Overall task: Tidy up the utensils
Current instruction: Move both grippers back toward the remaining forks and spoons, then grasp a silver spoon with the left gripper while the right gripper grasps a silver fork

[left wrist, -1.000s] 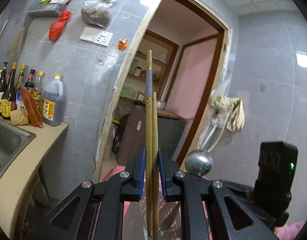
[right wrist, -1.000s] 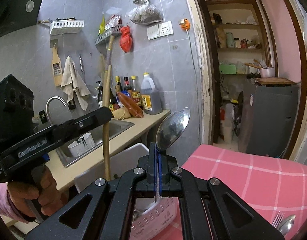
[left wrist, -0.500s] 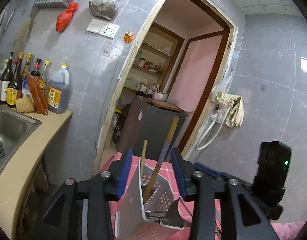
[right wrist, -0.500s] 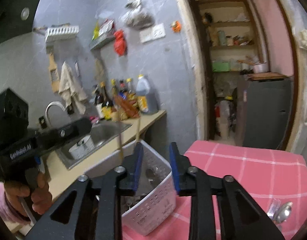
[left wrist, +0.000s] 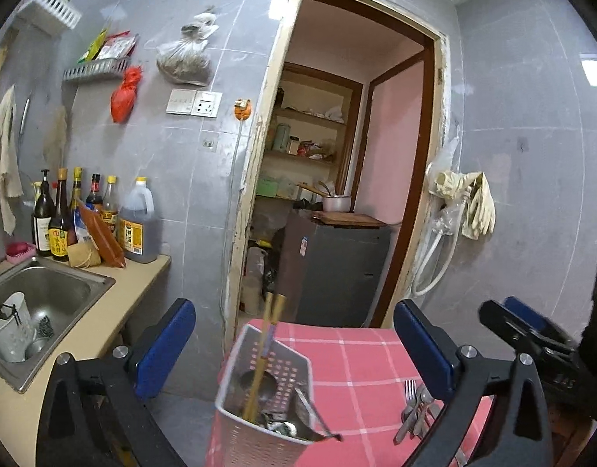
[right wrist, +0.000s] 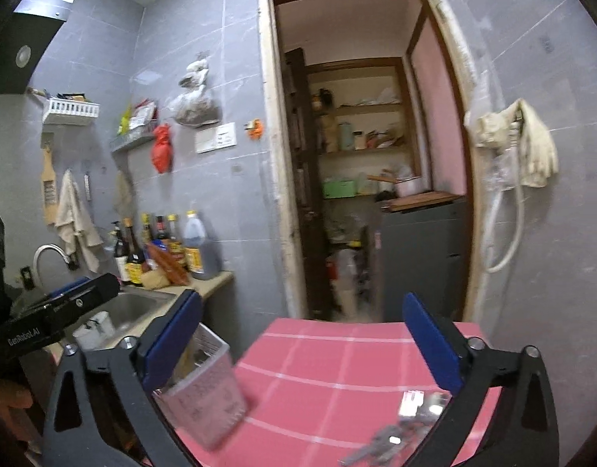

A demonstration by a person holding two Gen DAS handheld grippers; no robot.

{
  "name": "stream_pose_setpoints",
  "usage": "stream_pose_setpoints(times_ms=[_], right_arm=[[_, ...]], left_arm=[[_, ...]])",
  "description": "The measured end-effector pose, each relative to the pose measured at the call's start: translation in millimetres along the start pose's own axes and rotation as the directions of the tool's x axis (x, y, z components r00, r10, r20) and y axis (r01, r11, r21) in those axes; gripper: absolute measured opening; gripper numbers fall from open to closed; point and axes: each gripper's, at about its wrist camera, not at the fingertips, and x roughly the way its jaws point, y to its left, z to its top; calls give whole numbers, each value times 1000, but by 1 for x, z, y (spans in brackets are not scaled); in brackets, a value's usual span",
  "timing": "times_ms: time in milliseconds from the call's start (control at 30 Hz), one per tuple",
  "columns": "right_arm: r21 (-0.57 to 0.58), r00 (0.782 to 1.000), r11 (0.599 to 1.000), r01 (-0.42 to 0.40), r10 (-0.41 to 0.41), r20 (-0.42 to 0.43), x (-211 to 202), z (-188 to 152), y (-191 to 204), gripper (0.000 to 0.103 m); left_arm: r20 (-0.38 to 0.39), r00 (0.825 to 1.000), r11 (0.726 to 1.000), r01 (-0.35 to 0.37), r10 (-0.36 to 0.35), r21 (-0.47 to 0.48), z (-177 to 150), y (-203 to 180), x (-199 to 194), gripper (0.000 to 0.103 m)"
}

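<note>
A white perforated basket (left wrist: pixel 255 443) stands at the near left corner of the pink checked table (left wrist: pixel 357 358). Two wooden chopsticks (left wrist: pixel 264 350) lean upright in it beside a metal spoon and other utensils. My left gripper (left wrist: pixel 294 346) hangs above and behind the basket, its jaws opening wide with nothing gripped. Loose forks and spoons (left wrist: pixel 415 408) lie on the cloth to the right. In the right wrist view the basket (right wrist: pixel 209 401) is blurred at lower left. My right gripper (right wrist: pixel 302 344) is opening over the table (right wrist: pixel 329 362), holding nothing, with blurred cutlery (right wrist: pixel 399 436) below its right finger.
A steel sink (left wrist: pixel 45 295) with a white cup sits in the counter on the left, with several bottles (left wrist: pixel 137 222) behind it. Beyond the table an open doorway shows a grey cabinet (left wrist: pixel 337 268). Gloves and a hose (left wrist: pixel 466 202) hang on the right wall.
Both grippers went from shut to wide open. The chopsticks left the left gripper and now stand in the basket; the spoon left the right gripper. Both hands drew back and rose.
</note>
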Motion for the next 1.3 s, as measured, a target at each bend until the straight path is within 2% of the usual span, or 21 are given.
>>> stream_pose_setpoints(times_ms=[367, 667, 833, 1000, 1167, 1233, 1267, 1300], right_arm=[[-19, 986, 988, 155, -156, -63, -41, -33, -72, 102], [12, 970, 982, 186, -182, -164, -33, -60, -128, 102], [41, 960, 988, 150, -136, -245, -14, -80, -156, 102], [94, 948, 991, 98, -64, -313, 7, -105, -173, 102], [123, 934, 990, 68, -20, -355, 27, -130, -179, 102], [137, 927, 989, 52, 3, -375, 34, -138, -180, 101], [144, 923, 989, 42, 17, -386, 37, -141, -180, 100], [159, 915, 987, 23, 44, -402, 42, -145, -180, 94]], left_arm=[[-27, 998, 994, 54, -52, 93, -46, -74, -1, 103], [-145, 985, 981, 117, -94, 156, -85, -118, 29, 103], [-251, 962, 975, 153, -109, 161, -106, -130, 58, 103], [-357, 928, 974, 171, -107, 152, -131, -135, 88, 103], [-411, 907, 975, 164, -89, 149, -148, -135, 109, 103], [-443, 893, 976, 163, -84, 145, -155, -135, 118, 103], [-460, 884, 977, 163, -82, 141, -157, -135, 122, 103], [-473, 877, 977, 167, -85, 134, -159, -135, 126, 103]])
